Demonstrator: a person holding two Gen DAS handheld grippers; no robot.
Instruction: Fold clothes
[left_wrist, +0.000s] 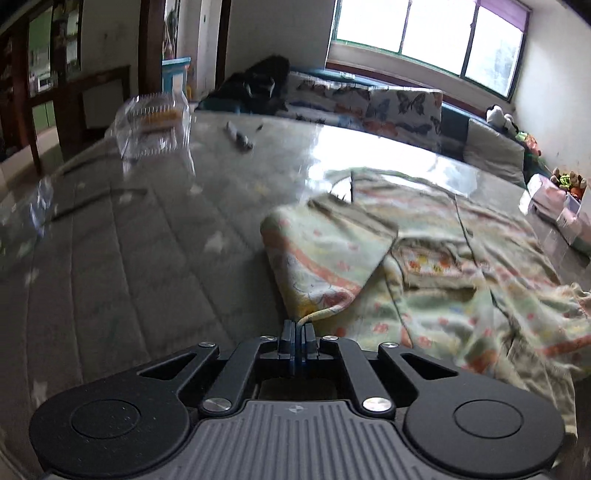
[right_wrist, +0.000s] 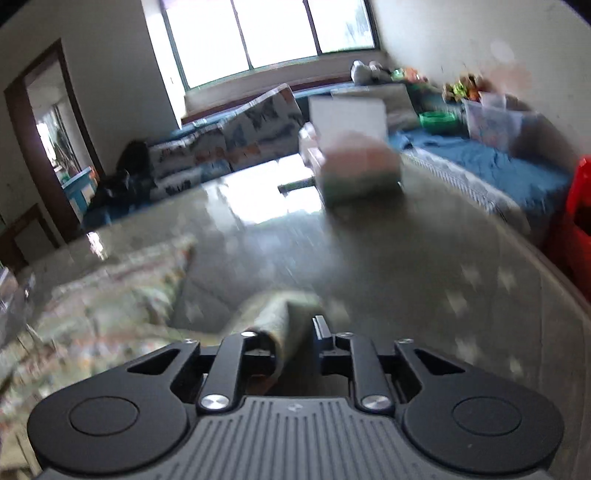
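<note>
A pale green garment (left_wrist: 443, 266) with orange and pink prints lies spread on the right half of the quilted grey table (left_wrist: 129, 258). One sleeve or corner is folded over on its left side. My left gripper (left_wrist: 298, 328) is shut on the garment's near edge, a thin hem pinched between the pads. In the right wrist view the same garment (right_wrist: 92, 306) lies blurred at the left. A rolled fold of it (right_wrist: 273, 317) sits between the jaws of my right gripper (right_wrist: 295, 332). The jaws stand apart, the right fingertip (right_wrist: 322, 328) is clear of the cloth, and the left fingertip is hidden behind it.
A clear plastic container (left_wrist: 153, 125) and a small dark object (left_wrist: 240, 136) sit at the table's far left. A blurred box or stack (right_wrist: 358, 162) stands at the far right of the table. A butterfly-print sofa (left_wrist: 399, 107) lies beyond, and a red object (right_wrist: 576, 221) is past the right edge.
</note>
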